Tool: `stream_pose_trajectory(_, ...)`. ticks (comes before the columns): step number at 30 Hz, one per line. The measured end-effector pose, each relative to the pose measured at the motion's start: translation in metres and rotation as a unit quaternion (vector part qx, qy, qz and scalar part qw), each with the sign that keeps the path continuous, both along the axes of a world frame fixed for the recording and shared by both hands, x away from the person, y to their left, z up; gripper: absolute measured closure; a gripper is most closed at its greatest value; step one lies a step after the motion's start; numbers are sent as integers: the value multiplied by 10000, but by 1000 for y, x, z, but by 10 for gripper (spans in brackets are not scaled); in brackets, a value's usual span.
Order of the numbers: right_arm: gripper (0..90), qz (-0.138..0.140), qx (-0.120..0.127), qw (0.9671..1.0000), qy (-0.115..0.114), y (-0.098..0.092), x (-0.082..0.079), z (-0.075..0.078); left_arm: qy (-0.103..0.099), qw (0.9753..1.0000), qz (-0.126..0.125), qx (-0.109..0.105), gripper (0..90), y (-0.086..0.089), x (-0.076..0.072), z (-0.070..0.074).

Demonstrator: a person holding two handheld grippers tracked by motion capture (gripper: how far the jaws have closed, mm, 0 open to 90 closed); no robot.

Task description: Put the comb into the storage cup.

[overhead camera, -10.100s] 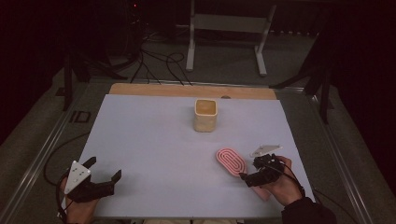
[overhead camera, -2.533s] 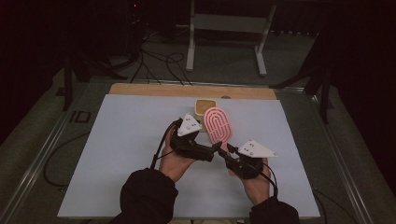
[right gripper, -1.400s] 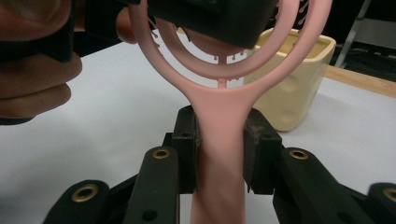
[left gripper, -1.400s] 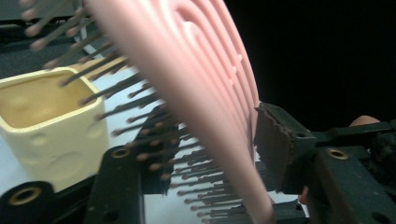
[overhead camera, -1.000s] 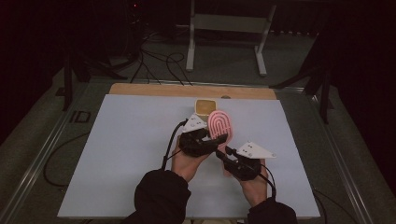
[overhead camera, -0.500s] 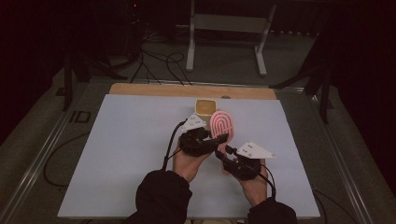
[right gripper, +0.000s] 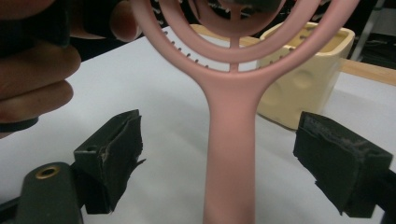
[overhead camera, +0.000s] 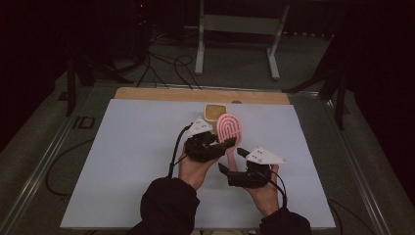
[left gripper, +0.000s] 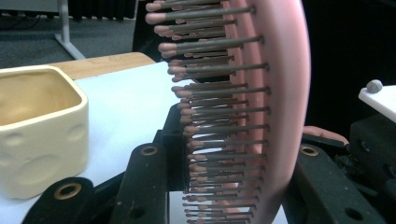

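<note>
Pink brush (overhead camera: 230, 128): plastic hairbrush held upright above the counter, head up, handle pointing down toward 6 o'clock, lifted off the white sheet.
Right tongs (overhead camera: 234, 159): nearest the person, at about 5 o'clock from the brush head; jaws spread wide on either side of the handle, touching nothing. My guess is they have let go of it or are about to take it.
Left tongs (overhead camera: 226, 142): just beyond, reaching in from 9 o'clock; jaws closed on the lower part of the brush head, bristles facing one jaw, so this grip carries the brush.
Cup (overhead camera: 214, 112): cream ceramic, square-mouthed, empty, just behind the brush at 11 o'clock. Likely the holder the brush is meant for.
Counter (overhead camera: 122, 161): white sheet, wooden strip along the far edge.
</note>
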State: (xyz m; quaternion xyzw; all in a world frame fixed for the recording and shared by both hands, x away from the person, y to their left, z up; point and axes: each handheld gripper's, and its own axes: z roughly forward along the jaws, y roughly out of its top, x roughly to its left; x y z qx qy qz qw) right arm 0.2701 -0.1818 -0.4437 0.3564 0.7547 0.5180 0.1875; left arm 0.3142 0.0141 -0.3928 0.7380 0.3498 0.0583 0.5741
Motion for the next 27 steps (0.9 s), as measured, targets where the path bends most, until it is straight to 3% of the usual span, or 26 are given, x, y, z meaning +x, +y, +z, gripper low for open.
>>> stream_pose_trajectory(5,91,-45,-60,10000,4,-1,0,1,-6,10000,18,-18,644,3,1,1)
stream_pose_trajectory(15,88,-171,-223,9996,-71,-6,-4,4,-29,9999,126,-37,644,14,5,7)
stream_pose_trajectory(27,89,-427,-228,9988,-83,-36,-11,0,-140,9997,202,-8,644,18,11,20)
